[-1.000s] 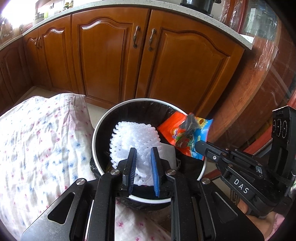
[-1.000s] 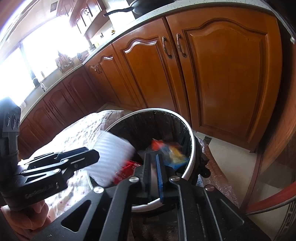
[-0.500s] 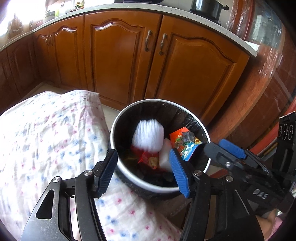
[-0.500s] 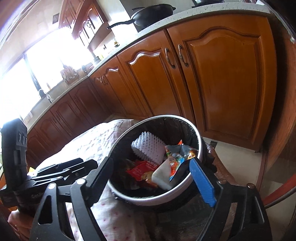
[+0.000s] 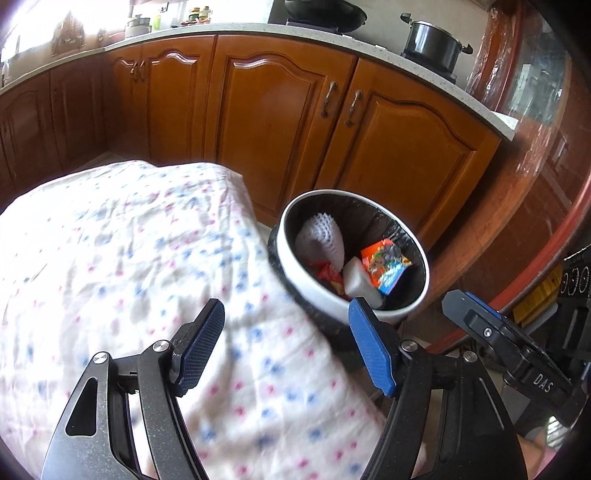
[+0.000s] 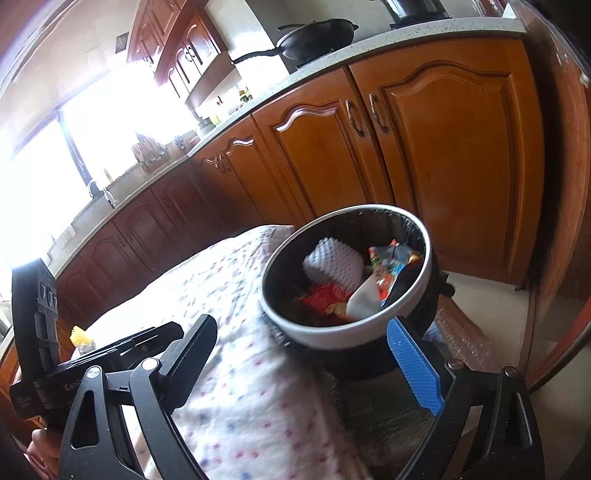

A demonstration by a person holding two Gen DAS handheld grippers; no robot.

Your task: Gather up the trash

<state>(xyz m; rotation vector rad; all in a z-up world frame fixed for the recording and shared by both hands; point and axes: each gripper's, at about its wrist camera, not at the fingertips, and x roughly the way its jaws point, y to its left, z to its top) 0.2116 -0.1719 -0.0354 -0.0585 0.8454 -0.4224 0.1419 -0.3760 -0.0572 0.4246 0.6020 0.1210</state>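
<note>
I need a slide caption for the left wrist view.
Left tool opening, empty, above floral cloth; trash bin holds wrappers.

A floral cloth covers the table at nine o'clock; wooden cabinets behind, a black pot at one o'clock on the worktop.

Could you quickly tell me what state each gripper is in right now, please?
Left gripper: fingers apart and opening, nothing between them.
Right gripper: fingers wide apart and opening, holding nothing; the trash lies in the bin.
</note>
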